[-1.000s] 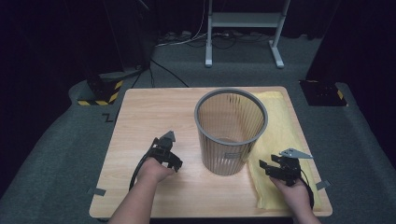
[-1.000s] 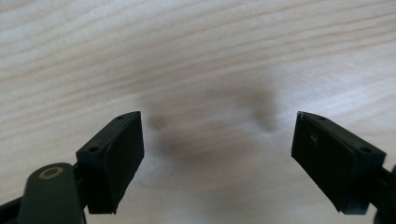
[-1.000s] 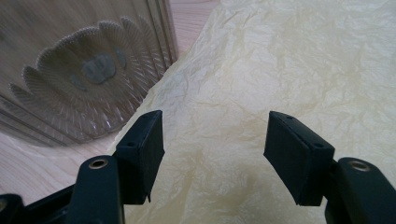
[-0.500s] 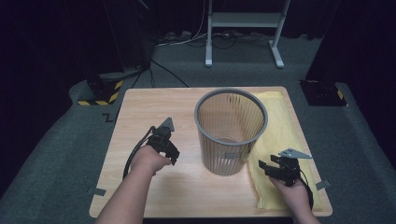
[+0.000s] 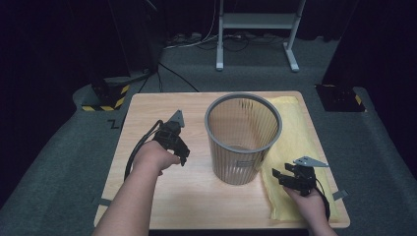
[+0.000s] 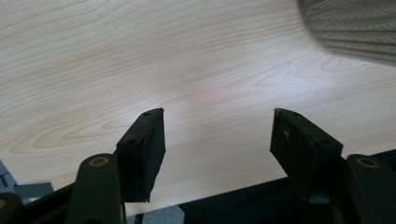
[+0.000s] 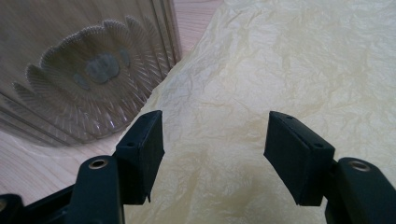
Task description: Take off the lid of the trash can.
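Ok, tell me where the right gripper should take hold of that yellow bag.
Probably the near edge of the yellow bag, low and from the person's side. It lies flat and crinkled on the table, partly tucked behind the mesh wastebasket, so only a thin edge or raised wrinkle offers a pinch. The right gripper hovers over its near part, jaws open.

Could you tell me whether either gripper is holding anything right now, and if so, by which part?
Nothing is held: the left gripper and right gripper are both open and empty.

Left gripper [image 5: 173, 138] at mid-left, jaws wide apart, empty. Right gripper [image 5: 293, 178] at near right, jaws wide apart, empty.
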